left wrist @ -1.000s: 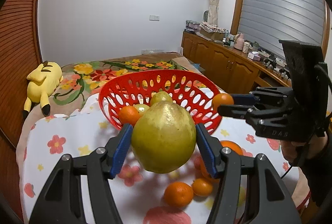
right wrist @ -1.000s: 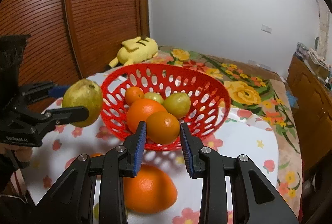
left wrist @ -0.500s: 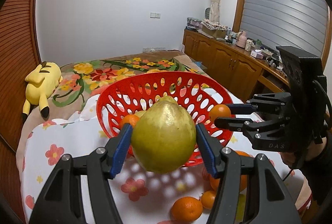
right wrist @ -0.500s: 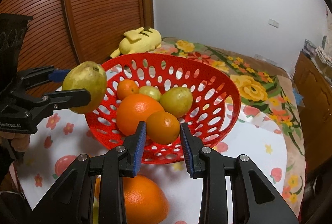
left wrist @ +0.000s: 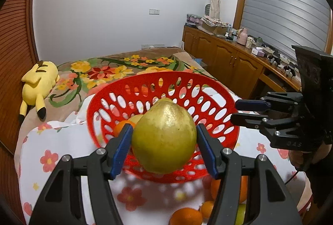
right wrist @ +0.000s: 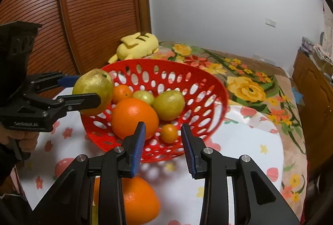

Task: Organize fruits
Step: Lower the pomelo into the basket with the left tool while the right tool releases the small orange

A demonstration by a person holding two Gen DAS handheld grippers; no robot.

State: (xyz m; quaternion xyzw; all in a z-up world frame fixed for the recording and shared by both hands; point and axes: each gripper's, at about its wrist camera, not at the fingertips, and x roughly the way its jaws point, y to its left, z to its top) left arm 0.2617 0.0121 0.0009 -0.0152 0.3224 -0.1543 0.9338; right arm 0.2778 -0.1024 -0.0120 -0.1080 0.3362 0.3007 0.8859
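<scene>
Closest to me, a big orange [right wrist: 133, 202] lies on the flowered cloth [right wrist: 249, 154] covering the tabletop, right under the right gripper [right wrist: 163, 142], whose jaws stand wide apart with nothing between them. Just past its blue pads [right wrist: 138, 147] a small mandarin [right wrist: 169, 133] rests inside the red basket [left wrist: 216, 116], near the front wall, beside a large orange [right wrist: 134, 117]. The left gripper [left wrist: 164, 147] has its jaws clamped on a big yellow-green pear [left wrist: 164, 139], one pad on each flank, and holds it in the air at the basket's rim on the left side. Deeper in the basket sit a green pear [right wrist: 169, 104], a smaller green fruit [right wrist: 143, 97] and another mandarin [right wrist: 121, 93]. More mandarins [left wrist: 186, 216] lie loose on the cloth. Beyond the tabletop is a bed with a floral blanket [left wrist: 108, 73], and a yellow plush toy [left wrist: 38, 84] sprawls on it against the wooden wall [right wrist: 100, 6].
</scene>
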